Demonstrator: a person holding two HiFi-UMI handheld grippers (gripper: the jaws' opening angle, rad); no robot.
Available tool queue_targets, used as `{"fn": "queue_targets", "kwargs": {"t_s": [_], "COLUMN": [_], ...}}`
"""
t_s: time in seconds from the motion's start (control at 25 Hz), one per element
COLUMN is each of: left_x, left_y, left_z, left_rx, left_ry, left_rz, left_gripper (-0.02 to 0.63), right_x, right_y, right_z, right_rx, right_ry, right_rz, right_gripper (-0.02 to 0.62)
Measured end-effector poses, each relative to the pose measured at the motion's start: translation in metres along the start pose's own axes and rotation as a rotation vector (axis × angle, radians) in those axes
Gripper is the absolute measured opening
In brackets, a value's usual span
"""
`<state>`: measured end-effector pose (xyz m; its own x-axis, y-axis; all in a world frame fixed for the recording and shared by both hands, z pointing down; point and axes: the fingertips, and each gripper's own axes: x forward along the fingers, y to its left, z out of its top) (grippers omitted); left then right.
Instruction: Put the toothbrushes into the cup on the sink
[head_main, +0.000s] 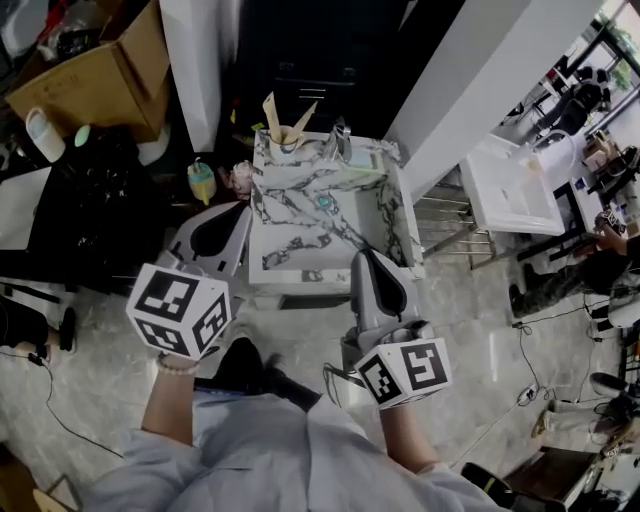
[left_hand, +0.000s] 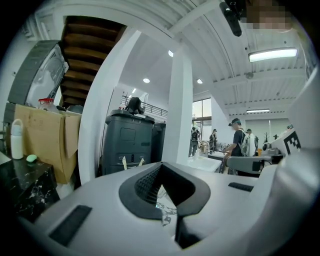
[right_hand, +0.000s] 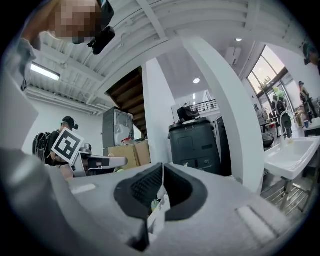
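Marble sink (head_main: 300, 250) bears the cup (head_main: 285, 138) of toothbrushes (head_main: 272, 108) beyond closed, empty left gripper (head_main: 238, 212) and right gripper (head_main: 362, 256).

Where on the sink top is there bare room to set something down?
The front ledge of the sink, between the left gripper and right gripper, is bare. The basin is bare around the drain. The back edge is crowded: the cup with toothbrushes at the far left corner, the faucet beside it.
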<state>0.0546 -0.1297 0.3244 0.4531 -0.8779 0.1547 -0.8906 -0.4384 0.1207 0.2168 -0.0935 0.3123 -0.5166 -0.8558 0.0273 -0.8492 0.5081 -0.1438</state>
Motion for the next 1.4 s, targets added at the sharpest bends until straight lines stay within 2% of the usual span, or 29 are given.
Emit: {"fn": "queue_targets", "kwargs": {"t_s": [0.48,0.96,1.4], "left_x": [-0.021,-0.028,-0.043], "left_y": [-0.009,0.002,0.013], "left_z": [0.022,0.03,0.028], "left_rx": [0.023,0.059,0.01], "left_ry": [-0.015,0.007,-0.012], "left_rz": [0.017,-0.024,-0.052], "left_gripper": [0.005,0.005,0.005], "right_x": [0.006,0.036,0.044], "right_y": [0.02,0.042,0.06], "right_z": [-0.002,0.0,0.005], "right_rx": [0.023,0.035,-0.003], "right_ry": [-0.002,-0.002,0.003], "right_rz": [0.067,0.074,0.066], "right_gripper": [0.005,0.003,0.003]}}
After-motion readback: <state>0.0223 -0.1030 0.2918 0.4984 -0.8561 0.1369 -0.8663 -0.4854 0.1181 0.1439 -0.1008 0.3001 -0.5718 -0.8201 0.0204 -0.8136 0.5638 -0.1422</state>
